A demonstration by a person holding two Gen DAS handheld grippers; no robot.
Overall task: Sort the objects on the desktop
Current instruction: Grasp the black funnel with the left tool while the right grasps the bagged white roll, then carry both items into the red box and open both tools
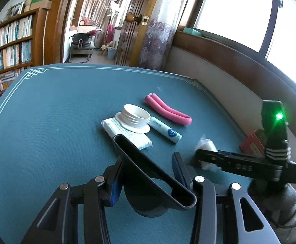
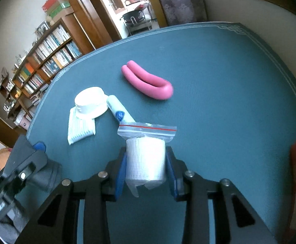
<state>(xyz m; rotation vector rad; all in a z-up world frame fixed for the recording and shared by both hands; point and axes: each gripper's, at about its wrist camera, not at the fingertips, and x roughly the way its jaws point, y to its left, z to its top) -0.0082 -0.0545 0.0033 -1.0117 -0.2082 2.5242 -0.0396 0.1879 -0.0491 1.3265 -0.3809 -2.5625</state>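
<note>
A: Where is the white gauze roll in its clear zip bag (image 2: 146, 158)?

B: Between the blue pads of the right gripper (image 2: 146, 170), which pinches it from both sides just above the dark green table mat (image 2: 219, 71).

A: And the left gripper (image 1: 148, 172)?

B: It clamps a flat dark plastic container (image 1: 156, 174), a narrow open-mouthed thing, tilted across its jaws.

A: What lies further out?

B: A white threaded plastic lid (image 2: 91, 101) sits on a white tissue packet (image 2: 80, 128), touching a white and blue tube (image 2: 118, 109) beside it. A folded pink foam stick (image 2: 148, 81) lies apart, beyond them. A red box (image 1: 251, 144) sits near the mat's edge.
</note>
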